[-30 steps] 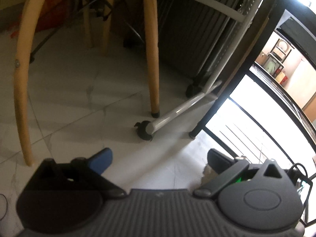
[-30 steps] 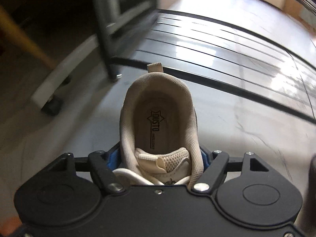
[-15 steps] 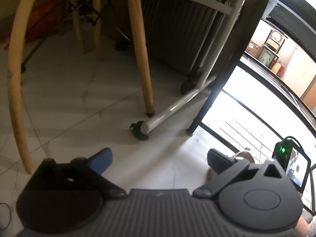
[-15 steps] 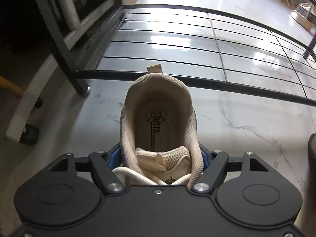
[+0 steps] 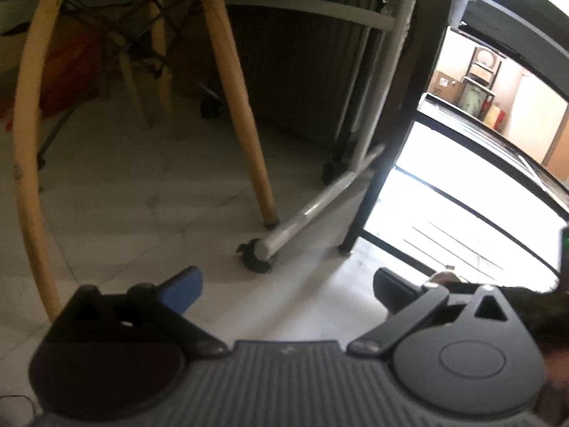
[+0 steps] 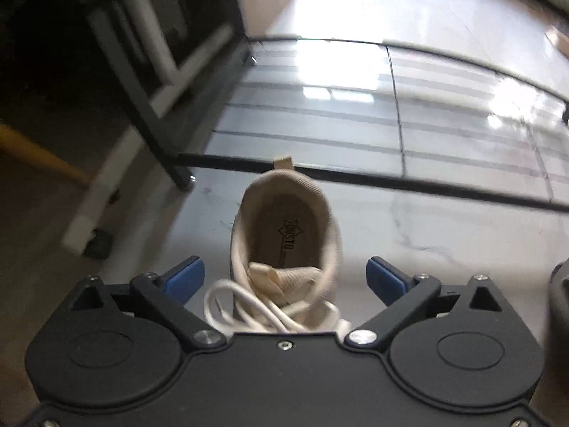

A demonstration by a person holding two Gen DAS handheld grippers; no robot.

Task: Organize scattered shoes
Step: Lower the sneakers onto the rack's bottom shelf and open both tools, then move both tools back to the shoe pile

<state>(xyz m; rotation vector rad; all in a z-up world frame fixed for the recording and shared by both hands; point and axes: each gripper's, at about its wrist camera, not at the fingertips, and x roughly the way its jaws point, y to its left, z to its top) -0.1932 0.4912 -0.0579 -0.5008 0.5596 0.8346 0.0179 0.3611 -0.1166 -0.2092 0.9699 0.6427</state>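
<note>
Left claw (image 5: 288, 284) wide, nothing between its pads, over pale floor (image 5: 142, 213); chair leg (image 5: 242, 114) ahead; right claw (image 6: 284, 274) opening, pads clear of the beige shoe (image 6: 284, 235) lying on the floor between them, heel pointing away.

Beige laced sneaker (image 6: 284, 245) upright on floor, heel away.

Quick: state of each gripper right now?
Left gripper: open, empty.
Right gripper: jaws opening, pads clear of the beige sneaker between them.
</note>
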